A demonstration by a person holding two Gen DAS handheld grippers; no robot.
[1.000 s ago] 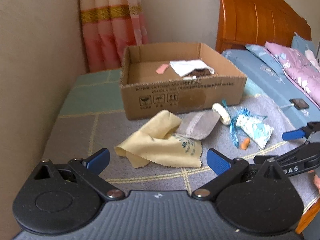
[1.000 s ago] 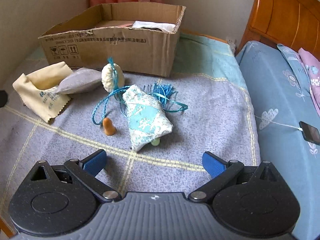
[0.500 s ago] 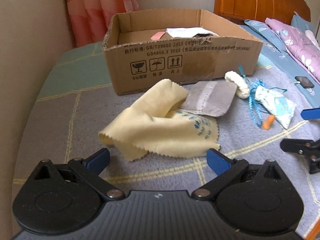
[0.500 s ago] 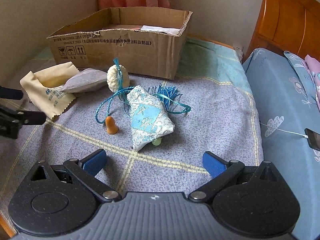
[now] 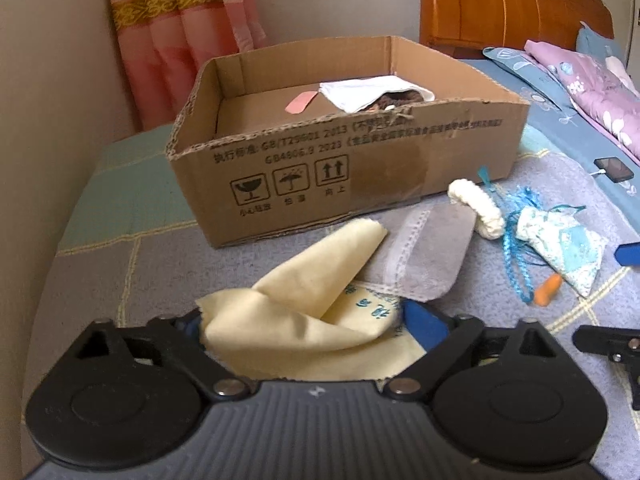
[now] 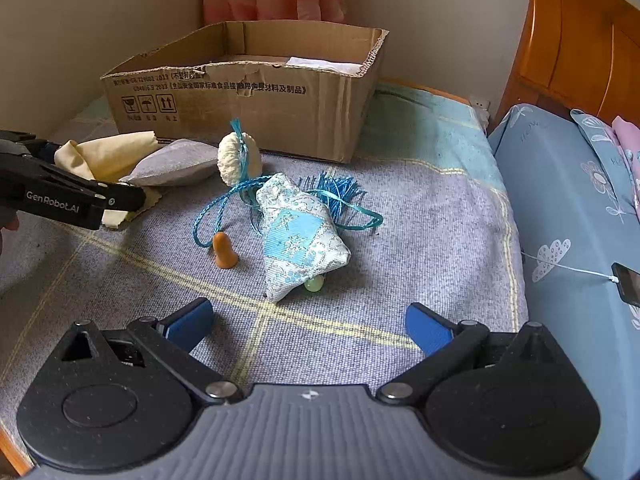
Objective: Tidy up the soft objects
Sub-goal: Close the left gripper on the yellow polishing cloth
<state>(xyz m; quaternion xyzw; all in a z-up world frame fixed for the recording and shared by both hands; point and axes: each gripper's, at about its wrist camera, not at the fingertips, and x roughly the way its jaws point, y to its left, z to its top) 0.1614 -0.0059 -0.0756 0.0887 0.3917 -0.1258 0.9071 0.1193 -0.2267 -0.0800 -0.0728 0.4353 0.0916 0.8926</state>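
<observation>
A yellow cloth (image 5: pixel 304 320) lies crumpled on the grey blanket, right between the fingers of my left gripper (image 5: pixel 308 324). Its jaws are closing around the cloth and still stand wide. From the right wrist view, one left finger (image 6: pixel 120 198) lies over the yellow cloth (image 6: pixel 108 154). Beside it are a grey pouch (image 5: pixel 432 256), a white crocheted ring (image 5: pixel 480 212), a blue-and-white sachet (image 6: pixel 300 244) with a blue cord, and an orange plug (image 6: pixel 224 250). My right gripper (image 6: pixel 308 320) hangs open in front of the sachet, holding nothing.
An open cardboard box (image 5: pixel 280 176) stands behind the objects, holding a white cloth (image 5: pixel 360 94) and a pink strip. A wall runs along the left. To the right is a blue bed with a phone (image 6: pixel 628 284) on a cable and a wooden headboard (image 5: pixel 500 8).
My left gripper has come forward and down onto the yellow cloth, which now sits between its jaws, and the jaws have narrowed a little. The right gripper has stayed put.
</observation>
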